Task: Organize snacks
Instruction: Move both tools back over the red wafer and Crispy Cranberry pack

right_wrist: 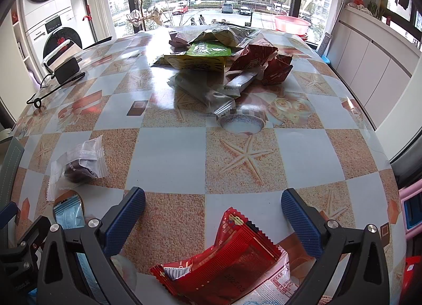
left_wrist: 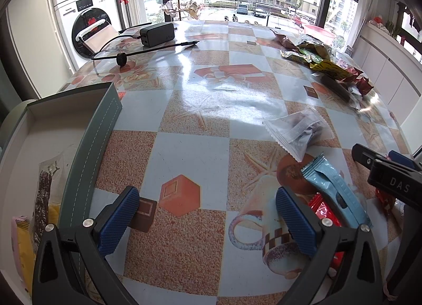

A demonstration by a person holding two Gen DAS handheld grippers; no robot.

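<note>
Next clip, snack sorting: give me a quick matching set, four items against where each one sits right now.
Items:
1. red packet
2. light blue packet
3. clear packet
4. black charger

Places:
A. far left of the table
B. between the right gripper's open fingers
C. just right of the left gripper
D. alone on the checked cloth, mid-table

Pairs: 1-B, 2-C, 3-D, 4-A

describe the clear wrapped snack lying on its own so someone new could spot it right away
On the checkered starfish-print tablecloth, look away from the big heap of snack bags at the far side, toward the near left. There lies the small clear plastic packet with crimped white ends, a dark brown lump visible inside. Unlike the light blue wrapper just below it and the red foil packet, it is see-through.
</note>
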